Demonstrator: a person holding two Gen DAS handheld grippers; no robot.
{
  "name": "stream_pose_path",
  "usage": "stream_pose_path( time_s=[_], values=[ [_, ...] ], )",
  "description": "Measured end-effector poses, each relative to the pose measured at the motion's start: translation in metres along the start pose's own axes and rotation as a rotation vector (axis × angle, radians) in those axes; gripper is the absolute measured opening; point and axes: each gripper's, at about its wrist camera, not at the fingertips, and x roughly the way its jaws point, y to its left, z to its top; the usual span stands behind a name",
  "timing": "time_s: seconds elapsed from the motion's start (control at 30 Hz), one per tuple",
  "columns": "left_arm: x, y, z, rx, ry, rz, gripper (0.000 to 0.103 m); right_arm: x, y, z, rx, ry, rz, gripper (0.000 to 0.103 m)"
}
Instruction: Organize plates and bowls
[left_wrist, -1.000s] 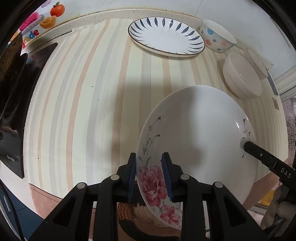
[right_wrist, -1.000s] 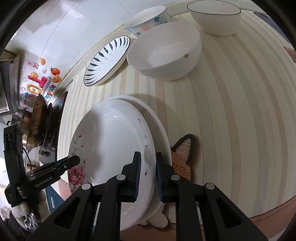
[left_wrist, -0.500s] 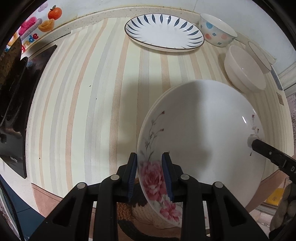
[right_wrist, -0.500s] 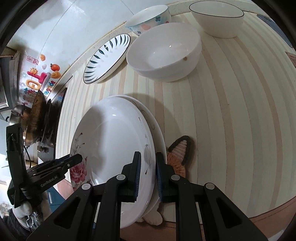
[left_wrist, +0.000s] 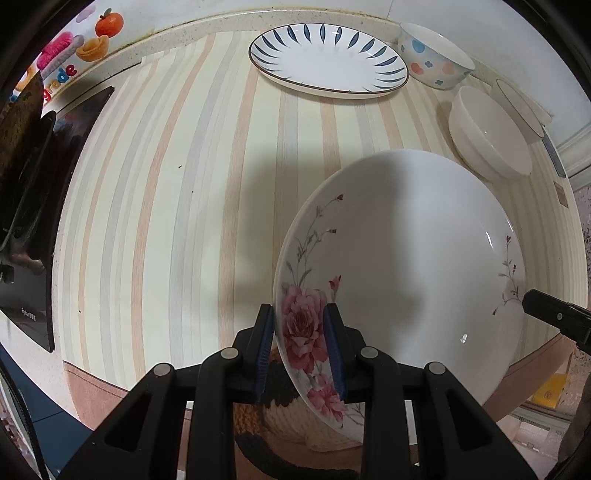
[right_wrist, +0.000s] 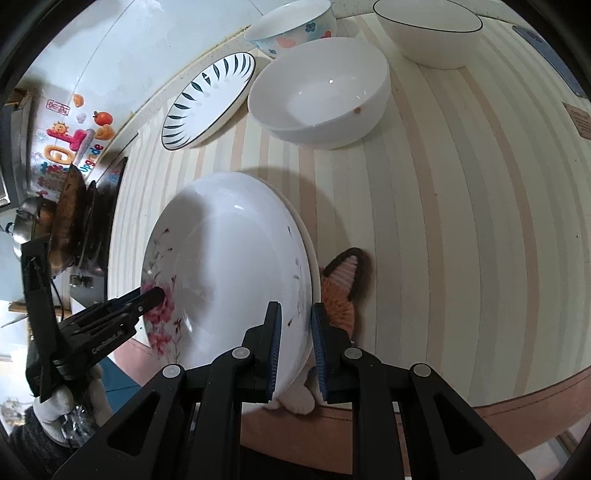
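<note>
White floral plate (left_wrist: 413, 258) still gripped both sides, slightly lower than before

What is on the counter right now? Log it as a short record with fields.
held: floral plate, over a second plate
left hand-held gripper: shut on the rose side of the rim
right hand-held gripper: shut on the opposite rim
plate at back: blue-leaf plate
bowls: spotted bowl, plain white bowl, dark-rimmed bowl
surface: striped counter
</note>
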Motion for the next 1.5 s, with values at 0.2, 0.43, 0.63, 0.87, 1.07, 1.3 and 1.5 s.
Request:
stream_pose_path(
  time_s=[0.2,0.43,0.63,0.87,1.07,1.3,1.5],
  values=[
    [-0.026,0.003,0.003,-0.005,-0.023,-0.018,0.025,-0.012,0.002,0.001,0.015,0.000,0.028,0.020],
    [-0.091,0.004,0.041,-0.013,-0.138,-0.064,0.031,-0.043,0.024,0.028,0.013,-0.035,0.071,0.033],
    [-0.090,0.021,0.109,-0.074,-0.149,-0.070,0.035,-0.049,0.045,0.090,0.039,-0.047,0.147,0.039],
    [-0.040,0.052,0.184,-0.158,-0.098,-0.082,0.035,-0.023,0.060,0.180,0.078,-0.090,0.137,0.046],
    [0.011,0.068,0.228,-0.171,-0.033,-0.079,0.035,0.022,0.061,0.235,0.096,-0.058,0.076,0.046],
    [0.055,0.061,0.252,-0.118,0.018,-0.063,0.035,0.067,0.057,0.258,0.075,-0.004,-0.016,0.038],
    [0.065,0.055,0.254,-0.073,-0.027,-0.056,0.024,0.089,0.055,0.261,0.045,-0.012,-0.074,0.015]
  ],
)
